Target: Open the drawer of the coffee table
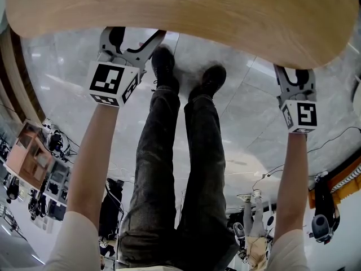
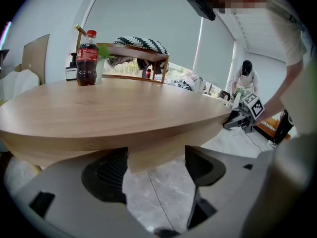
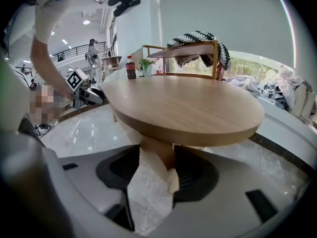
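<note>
Marble floor [image 1: 242,123], wood table [image 1: 169,10]; left tongs [image 1: 133,41] spread beside underside panel [image 2: 153,155], right tongs [image 1: 296,78] pinching another; one-sided pull likely slips.

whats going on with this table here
A person stands at an oval coffee table with a gripper in each hand, both reaching under its edge. The left gripper is open around a wooden panel below the top; the right gripper looks closed on a wooden piece there. Nothing is pulled out yet.
</note>
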The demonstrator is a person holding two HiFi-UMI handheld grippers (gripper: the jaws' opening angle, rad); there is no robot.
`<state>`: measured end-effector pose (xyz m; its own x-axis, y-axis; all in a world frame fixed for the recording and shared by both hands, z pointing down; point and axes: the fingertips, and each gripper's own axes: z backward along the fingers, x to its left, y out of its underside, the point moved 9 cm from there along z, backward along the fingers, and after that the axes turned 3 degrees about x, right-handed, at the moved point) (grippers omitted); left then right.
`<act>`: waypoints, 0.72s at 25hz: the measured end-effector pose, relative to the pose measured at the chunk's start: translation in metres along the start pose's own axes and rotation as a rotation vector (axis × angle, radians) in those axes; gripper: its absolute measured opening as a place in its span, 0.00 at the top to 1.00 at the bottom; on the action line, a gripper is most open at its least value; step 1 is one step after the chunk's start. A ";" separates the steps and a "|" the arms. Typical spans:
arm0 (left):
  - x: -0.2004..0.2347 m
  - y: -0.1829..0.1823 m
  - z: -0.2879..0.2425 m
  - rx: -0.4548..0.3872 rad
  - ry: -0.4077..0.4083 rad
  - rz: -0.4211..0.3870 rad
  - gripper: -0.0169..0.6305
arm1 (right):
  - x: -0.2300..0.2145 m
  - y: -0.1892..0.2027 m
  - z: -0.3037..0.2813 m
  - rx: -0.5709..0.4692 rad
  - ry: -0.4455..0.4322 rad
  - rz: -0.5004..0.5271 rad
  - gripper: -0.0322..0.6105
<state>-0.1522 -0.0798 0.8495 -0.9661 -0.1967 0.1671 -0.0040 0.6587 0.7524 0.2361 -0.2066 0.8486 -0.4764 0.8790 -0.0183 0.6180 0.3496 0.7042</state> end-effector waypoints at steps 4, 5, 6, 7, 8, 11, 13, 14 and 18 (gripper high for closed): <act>0.001 0.000 0.000 0.004 0.011 0.005 0.41 | 0.000 0.000 0.000 0.001 -0.003 -0.003 0.59; 0.001 0.000 0.000 0.005 0.012 0.002 0.42 | 0.001 0.000 0.000 0.002 -0.002 -0.003 0.59; 0.000 0.000 0.001 0.007 0.015 -0.005 0.42 | 0.001 0.000 0.001 0.002 0.000 -0.003 0.59; 0.000 0.001 0.001 0.009 0.017 -0.017 0.42 | 0.002 0.001 0.001 0.002 0.002 -0.004 0.59; 0.000 0.001 0.001 0.012 0.019 -0.029 0.42 | 0.002 0.001 0.001 0.002 0.005 -0.004 0.59; 0.001 0.001 0.001 0.023 0.034 -0.054 0.42 | 0.002 0.000 0.000 0.004 0.011 -0.004 0.59; 0.000 0.003 0.002 0.036 0.052 -0.076 0.42 | 0.003 0.003 0.000 0.010 0.011 -0.009 0.59; -0.001 0.005 0.003 0.043 0.062 -0.089 0.42 | 0.005 0.004 0.001 0.014 0.011 -0.013 0.58; -0.003 0.007 0.011 0.051 0.074 -0.088 0.42 | 0.012 0.005 0.004 0.026 0.019 -0.034 0.58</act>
<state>-0.1519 -0.0669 0.8475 -0.9397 -0.3074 0.1498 -0.1029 0.6721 0.7333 0.2358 -0.1926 0.8492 -0.5090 0.8603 -0.0290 0.6170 0.3881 0.6846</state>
